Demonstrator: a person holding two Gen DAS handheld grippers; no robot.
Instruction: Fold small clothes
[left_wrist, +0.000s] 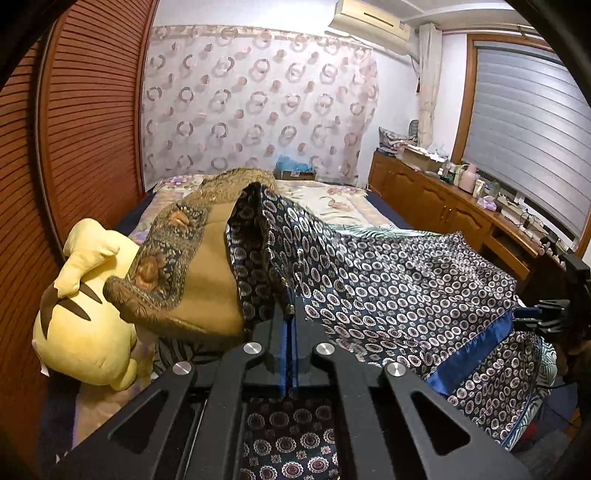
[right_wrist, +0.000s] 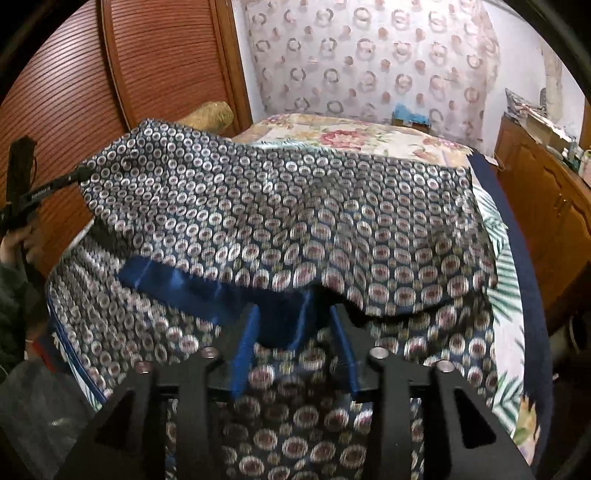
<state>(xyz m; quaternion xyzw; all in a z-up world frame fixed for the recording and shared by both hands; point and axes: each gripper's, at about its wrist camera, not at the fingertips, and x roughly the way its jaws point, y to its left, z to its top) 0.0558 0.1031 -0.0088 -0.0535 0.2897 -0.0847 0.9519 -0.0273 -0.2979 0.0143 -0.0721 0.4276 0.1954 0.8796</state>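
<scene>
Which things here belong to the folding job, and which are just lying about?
Job:
navy ring-patterned cloth
left gripper, shut on its corner
right gripper, open at its blue hem

Lying about:
yellow plush toy
gold patterned scarf
floral bedspread

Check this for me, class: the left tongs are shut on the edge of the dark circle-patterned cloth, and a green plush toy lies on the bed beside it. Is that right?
One detail is wrong: the plush toy is yellow, not green, as the left wrist view shows. The left tongs are indeed shut on the circle-patterned cloth, on the bed.
</scene>
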